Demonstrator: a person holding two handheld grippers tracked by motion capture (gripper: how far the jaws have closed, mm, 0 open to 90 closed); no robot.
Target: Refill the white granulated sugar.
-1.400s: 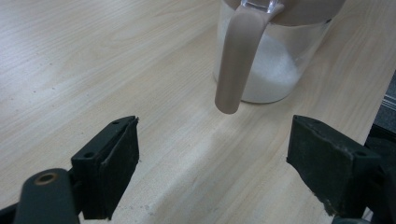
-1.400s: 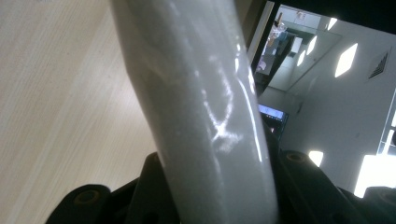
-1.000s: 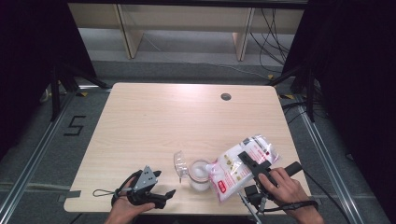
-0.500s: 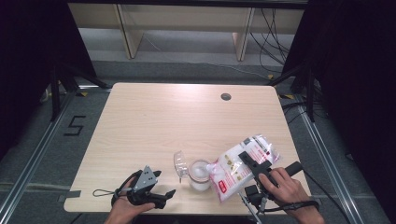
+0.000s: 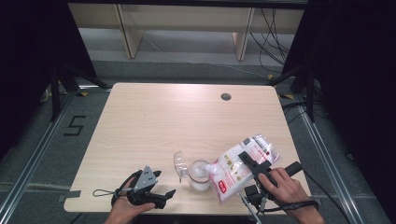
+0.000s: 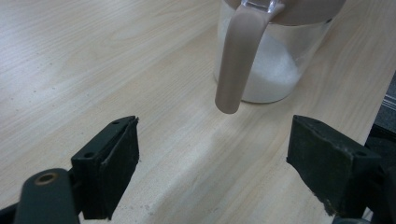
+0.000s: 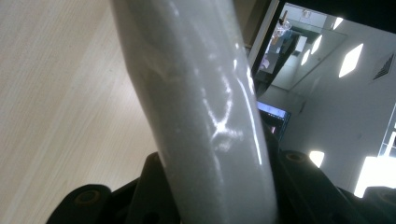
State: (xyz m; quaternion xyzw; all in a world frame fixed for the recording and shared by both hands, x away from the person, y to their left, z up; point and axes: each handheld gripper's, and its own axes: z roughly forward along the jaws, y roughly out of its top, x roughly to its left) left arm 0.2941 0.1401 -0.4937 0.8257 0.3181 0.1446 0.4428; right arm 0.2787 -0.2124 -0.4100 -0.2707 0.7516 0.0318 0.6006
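A clear jar (image 5: 200, 176) with white granules in its bottom stands near the table's front edge, its clear lid (image 5: 179, 163) flipped open to the left. My right gripper (image 5: 252, 161) is shut on a white plastic bag (image 5: 231, 169) of granules with red print. The bag is tilted with its lower end at the jar's mouth. In the right gripper view the bag (image 7: 201, 112) runs up between the black jaws. My left gripper (image 5: 164, 184) rests left of the jar, open and holding nothing. In its own view the jar (image 6: 275, 70) and a hanging tan flap (image 6: 236, 65) lie ahead of the jaws.
The light wooden table (image 5: 154, 126) has a round cable hole (image 5: 226, 96) at its back right. Dark curtains stand on both sides and shelving legs and cables lie on the floor behind. The jar and both hands sit close to the front edge.
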